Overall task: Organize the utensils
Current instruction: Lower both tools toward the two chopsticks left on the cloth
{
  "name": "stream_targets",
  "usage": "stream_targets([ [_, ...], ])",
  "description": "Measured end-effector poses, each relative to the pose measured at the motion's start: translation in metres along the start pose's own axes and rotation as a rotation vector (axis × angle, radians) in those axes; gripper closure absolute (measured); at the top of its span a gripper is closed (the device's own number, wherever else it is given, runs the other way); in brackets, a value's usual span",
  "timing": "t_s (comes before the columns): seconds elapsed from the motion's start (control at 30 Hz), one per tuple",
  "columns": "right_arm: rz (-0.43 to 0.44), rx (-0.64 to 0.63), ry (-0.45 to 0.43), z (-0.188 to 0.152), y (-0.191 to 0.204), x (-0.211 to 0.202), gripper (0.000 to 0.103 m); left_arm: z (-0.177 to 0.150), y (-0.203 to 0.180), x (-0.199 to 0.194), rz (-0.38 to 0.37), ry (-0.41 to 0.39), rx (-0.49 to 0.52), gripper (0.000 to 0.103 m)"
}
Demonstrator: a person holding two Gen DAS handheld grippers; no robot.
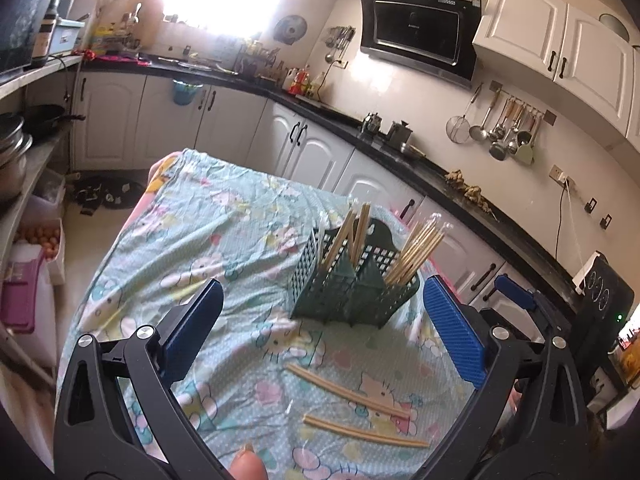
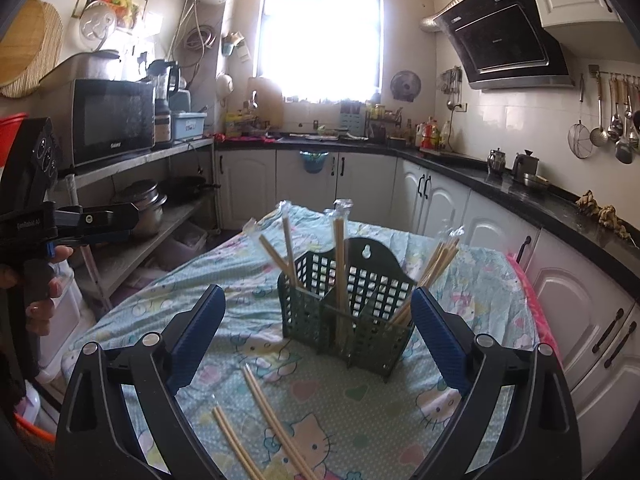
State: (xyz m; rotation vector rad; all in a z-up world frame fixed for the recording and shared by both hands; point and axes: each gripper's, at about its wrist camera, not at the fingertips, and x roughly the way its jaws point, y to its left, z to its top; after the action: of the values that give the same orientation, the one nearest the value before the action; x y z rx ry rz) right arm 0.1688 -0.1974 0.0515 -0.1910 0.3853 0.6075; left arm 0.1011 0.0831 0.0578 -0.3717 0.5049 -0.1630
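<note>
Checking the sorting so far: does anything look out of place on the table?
Yes: two chopstick pairs lie loose on the cloth in front of the green caddy, while the others stand inside it.

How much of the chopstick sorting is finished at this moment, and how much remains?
Done: several wrapped pairs of wooden chopsticks already stand in the dark green plastic lattice caddy. In hand: nothing; the left gripper and the right gripper are both empty with jaws wide. Left: two pairs of pale wooden chopsticks lie on the cartoon-cat print tablecloth in front of the caddy.
</note>
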Motion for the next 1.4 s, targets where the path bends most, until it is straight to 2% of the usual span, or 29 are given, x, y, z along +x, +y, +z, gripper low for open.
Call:
stream_targets([
  [0.33,0.018,-0.017,0.047,-0.015,0.008,0.002,0.012,-0.021,0.011,0.006,0.018,0.061,-0.028,0.011],
  [0.8,0.048,-0.024,0.140,-0.041,0.004,0.019,0.012,-0.068,0.014,0.031,-0.006,0.221,-0.019,0.011],
  [1.03,0.062,-0.016,0.195,-0.051,-0.001,0.034,0.013,-0.104,0.016,0.049,-0.029,0.344,-0.015,0.032],
  [1.23,0.092,-0.009,0.251,-0.059,-0.002,0.052,0.025,-0.122,0.015,0.064,-0.055,0.419,-0.026,0.051],
  [1.4,0.111,-0.022,0.289,-0.064,0.001,0.065,0.034,-0.132,0.015,0.073,-0.084,0.458,-0.036,0.058],
])
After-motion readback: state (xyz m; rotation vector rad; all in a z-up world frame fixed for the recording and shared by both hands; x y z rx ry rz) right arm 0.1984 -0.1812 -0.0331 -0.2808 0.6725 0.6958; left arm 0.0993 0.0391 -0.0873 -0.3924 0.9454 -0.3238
